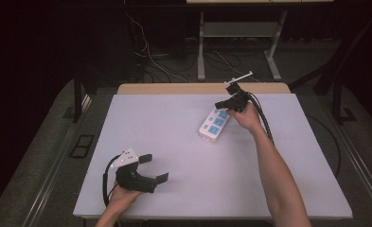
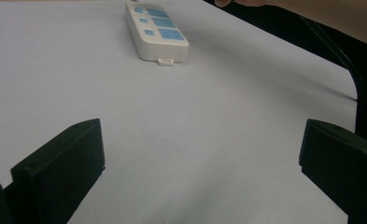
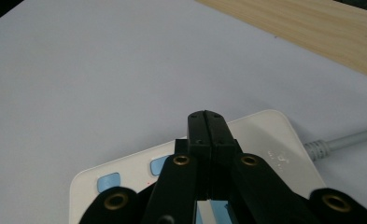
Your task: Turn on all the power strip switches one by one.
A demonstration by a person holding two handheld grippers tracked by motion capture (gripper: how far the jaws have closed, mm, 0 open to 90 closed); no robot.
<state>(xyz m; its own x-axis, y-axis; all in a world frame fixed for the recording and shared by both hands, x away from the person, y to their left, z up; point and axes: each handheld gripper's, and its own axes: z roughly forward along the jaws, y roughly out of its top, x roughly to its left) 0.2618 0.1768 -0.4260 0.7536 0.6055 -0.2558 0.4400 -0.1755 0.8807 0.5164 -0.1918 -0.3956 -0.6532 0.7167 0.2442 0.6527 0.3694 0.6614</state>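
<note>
A white power strip (image 1: 213, 124) with blue sockets lies on the white table top, right of centre toward the back. My right gripper (image 1: 221, 105) is at the strip's far end, with its jaws shut and nothing between them. In the right gripper view its joined tips (image 3: 207, 123) sit just over the power strip (image 3: 265, 135); whether they touch it I cannot tell. The strip's grey cable (image 3: 344, 140) runs off to the right. My left gripper (image 1: 154, 168) rests near the front left, wide open and empty. From the left gripper (image 2: 202, 154) the power strip (image 2: 157, 32) lies far ahead.
The white sheet (image 1: 183, 156) covers most of a wooden table, whose bare strip (image 1: 174, 88) shows along the back edge. Behind the table are loose cables (image 1: 150, 56) on the floor and a metal frame's legs (image 1: 201, 52). A person's forearm (image 1: 278, 175) reaches across the right side.
</note>
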